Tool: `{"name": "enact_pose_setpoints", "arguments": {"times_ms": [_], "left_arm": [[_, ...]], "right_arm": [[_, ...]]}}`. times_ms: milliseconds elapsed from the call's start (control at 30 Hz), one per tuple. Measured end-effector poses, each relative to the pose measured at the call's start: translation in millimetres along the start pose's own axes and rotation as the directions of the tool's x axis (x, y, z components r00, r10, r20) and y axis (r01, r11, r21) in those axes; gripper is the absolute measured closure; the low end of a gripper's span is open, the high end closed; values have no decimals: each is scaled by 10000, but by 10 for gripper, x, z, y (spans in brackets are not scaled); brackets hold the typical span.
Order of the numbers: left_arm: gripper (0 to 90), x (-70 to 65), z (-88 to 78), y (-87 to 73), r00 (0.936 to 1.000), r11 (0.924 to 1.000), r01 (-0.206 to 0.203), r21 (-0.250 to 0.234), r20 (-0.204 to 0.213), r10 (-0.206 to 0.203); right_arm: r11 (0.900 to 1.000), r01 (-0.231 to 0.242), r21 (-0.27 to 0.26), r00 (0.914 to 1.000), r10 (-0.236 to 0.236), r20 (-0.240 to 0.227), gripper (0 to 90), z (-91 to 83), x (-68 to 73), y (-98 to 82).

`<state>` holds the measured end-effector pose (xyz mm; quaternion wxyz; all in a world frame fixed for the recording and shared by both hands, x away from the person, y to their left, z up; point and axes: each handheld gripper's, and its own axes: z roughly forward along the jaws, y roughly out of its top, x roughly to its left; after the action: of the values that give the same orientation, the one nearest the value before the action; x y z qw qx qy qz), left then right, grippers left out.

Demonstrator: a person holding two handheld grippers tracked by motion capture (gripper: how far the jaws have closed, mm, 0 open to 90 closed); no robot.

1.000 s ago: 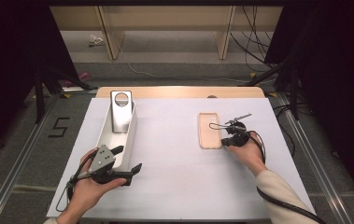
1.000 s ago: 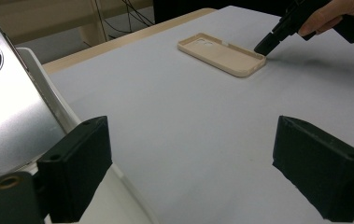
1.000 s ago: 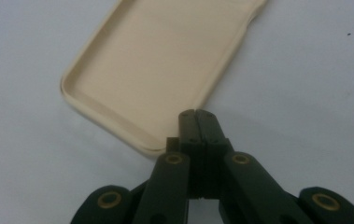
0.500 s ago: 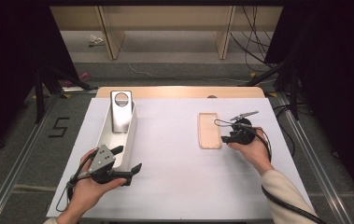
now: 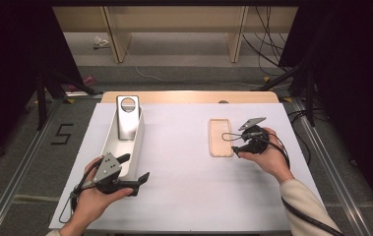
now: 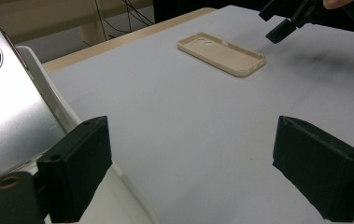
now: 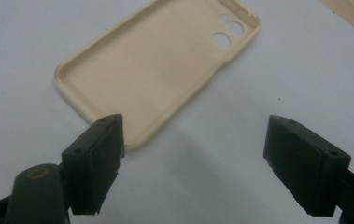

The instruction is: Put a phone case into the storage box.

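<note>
Right tool [image 5: 236, 142] has its jaws wide apart, they've just been opening, and nothing sits between them. It hovers just beside the right edge of the phone case [image 5: 220, 137], near that case's close end. In the right gripper view the left jaw sits right at the case's near corner [image 7: 132, 140], though I can't tell if it actually touches.

The case itself is a soft-looking beige shell lying flat on the white surface [image 5: 184, 162], open side up, with a raised rim all round and rounded corners. Two round camera holes sit at the far end [image 7: 226, 35], one bigger than the other. It's right of centre, long side running near to far.

Over on the left, the left tool [image 5: 137, 169] is also spread open with nothing in it, held low at the near end of a long white tray [image 5: 109, 147]. A silver metal plate [image 5: 127, 118] with a round hole leans at the tray's far end.
</note>
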<state>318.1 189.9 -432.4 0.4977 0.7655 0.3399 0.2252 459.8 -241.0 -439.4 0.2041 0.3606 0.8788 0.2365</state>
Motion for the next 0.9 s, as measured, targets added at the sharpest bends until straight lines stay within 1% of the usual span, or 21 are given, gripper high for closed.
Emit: {"name": "enact_pose_setpoints", "arguments": {"times_ms": [33,67,200,233,267,367,433,467,500,533,567,667,700,900], "left_arm": [[114,0,-1,1,10000,10000,4,-9,2,-4],[114,1,-2,2,10000,10000,7,-10,2,-7],[114,3,-1,1,10000,10000,12,-11,5,-12],[115,2,-2,1,10000,10000,8,-11,4,-8],[114,2,-2,2,10000,10000,11,-11,0,-11],[114,-2,0,4,10000,10000,2,-10,8,-2],[115,-2,0,4,10000,10000,0,-5,5,0],[114,-2,-1,4,10000,10000,-1,-5,6,1],[115,0,0,4,10000,10000,-5,-19,13,5],[115,0,-1,4,10000,10000,10,-12,4,-10],[115,2,-1,4,10000,10000,1,-16,13,-1],[115,3,-2,3,10000,10000,25,-24,1,-25],[115,4,-2,3,10000,10000,30,-28,-1,-30],[115,0,-5,4,10000,10000,18,-35,4,-18]], "right_arm": [[9998,170,56,9999,-170,-3,203,-3,11,9],[9989,458,81,9989,-458,21,204,-3,25,20],[9931,1147,248,9932,-1142,-216,205,8,102,59],[9888,1453,349,9891,-1443,-278,210,15,130,69],[9863,1593,422,9870,-1581,-292,212,20,150,76],[9743,2186,537,9756,-2171,-327,217,36,210,117],[9636,2620,524,9647,-2600,-428,227,46,250,152],[9595,2758,578,9609,-2737,-420,230,48,269,163],[9531,2945,706,9555,-2922,-406,231,51,294,177],[9484,3082,744,9510,-3053,-480,235,60,316,189],[9389,3341,823,9424,-3312,-472,236,72,339,203],[9187,3812,1033,9244,-3778,-516,238,99,394,234],[9078,4037,1134,9149,-4000,-548,239,111,414,246],[8814,4484,1487,8937,-4448,-581,250,177,485,295]]}}
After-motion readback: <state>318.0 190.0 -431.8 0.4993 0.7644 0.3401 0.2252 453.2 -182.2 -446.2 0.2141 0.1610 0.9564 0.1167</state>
